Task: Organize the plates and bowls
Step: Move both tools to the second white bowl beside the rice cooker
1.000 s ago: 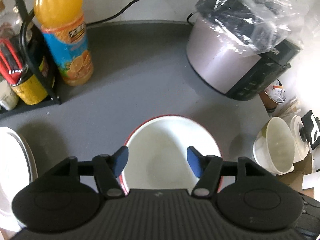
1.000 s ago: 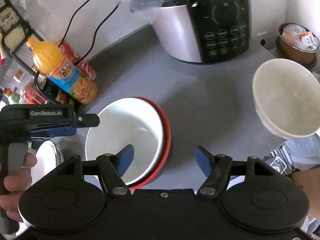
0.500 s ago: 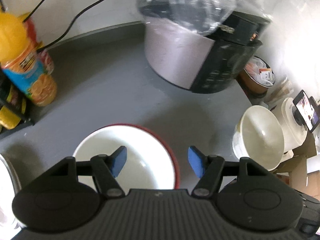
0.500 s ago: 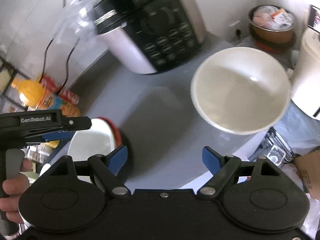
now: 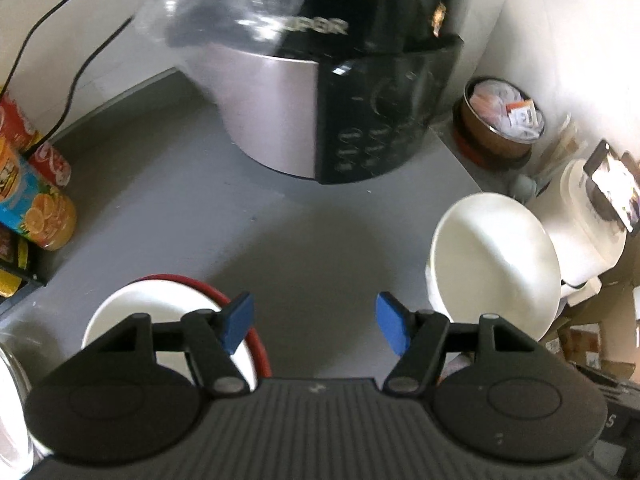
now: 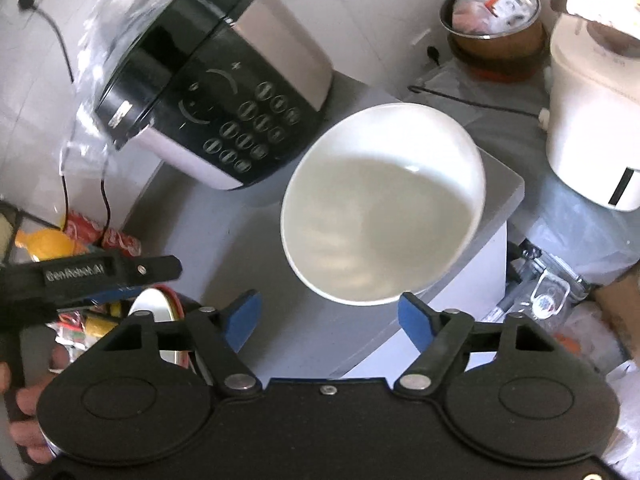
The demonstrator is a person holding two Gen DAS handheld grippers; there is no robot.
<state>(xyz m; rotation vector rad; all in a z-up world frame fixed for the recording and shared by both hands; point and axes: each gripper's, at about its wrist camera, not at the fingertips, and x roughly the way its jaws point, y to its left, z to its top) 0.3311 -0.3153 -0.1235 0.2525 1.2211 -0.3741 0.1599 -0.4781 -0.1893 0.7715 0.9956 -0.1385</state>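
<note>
Swung right off the red-rimmed bowl [image 5: 168,312], now near left. Both grippers, left [image 5: 314,322] and right [image 6: 328,316], spread wide and empty. White bowl [image 6: 384,204] perched at counter's [image 5: 180,208] right edge, just beyond right fingertips. Best to pinch near rim squarely, lift level.

A pressure cooker [image 5: 320,120] under a plastic bag [image 5: 224,4] stands on the grey counter [image 5: 192,200], juice bottle [image 5: 36,208] and cola cans [image 5: 48,160] at left
</note>
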